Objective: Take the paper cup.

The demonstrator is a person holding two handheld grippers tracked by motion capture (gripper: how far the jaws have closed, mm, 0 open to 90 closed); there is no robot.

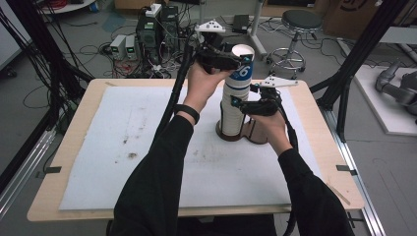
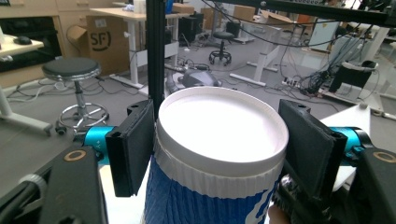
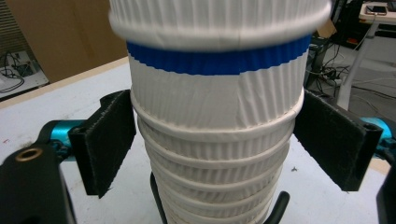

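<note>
Forearms: two black sleeves were seen entering from the near edge in the high view, a dark band worn on the left wrist.
Table: a wooden top [image 1: 74, 147] was covered by a white mat [image 1: 147, 162], marked with dark smudges toward its left.
Cup stack: a tall stack of ribbed white paper cups [image 1: 231, 110] was stood upright right of the mat's middle, on a dark brown holder [image 1: 253, 133].
Right gripper: the right gripper [image 1: 246, 104] was held level at the stack's middle. In the right gripper view [image 3: 215, 140] both black pads were pressed against the sides of the nested rims, so the jaws were clamped on the stack; a dark wire loop was shown beneath the cups, a detail hidden from above.
Top cup: the blue-sleeved top cup [image 1: 242, 66] was set at the stack's top. In the right gripper view its blue lower edge [image 3: 215, 63] was seen just above the white cups.
Left gripper: the left gripper [image 1: 238, 59] was held at the top cup's rim. In the left gripper view [image 2: 219, 140] the pads were closed on the blue cup just under its white rim [image 2: 219, 135], and its empty white inside was looked into.
Background: a round stool [image 1: 300, 22] and cabling on the floor were seen beyond the table.
</note>
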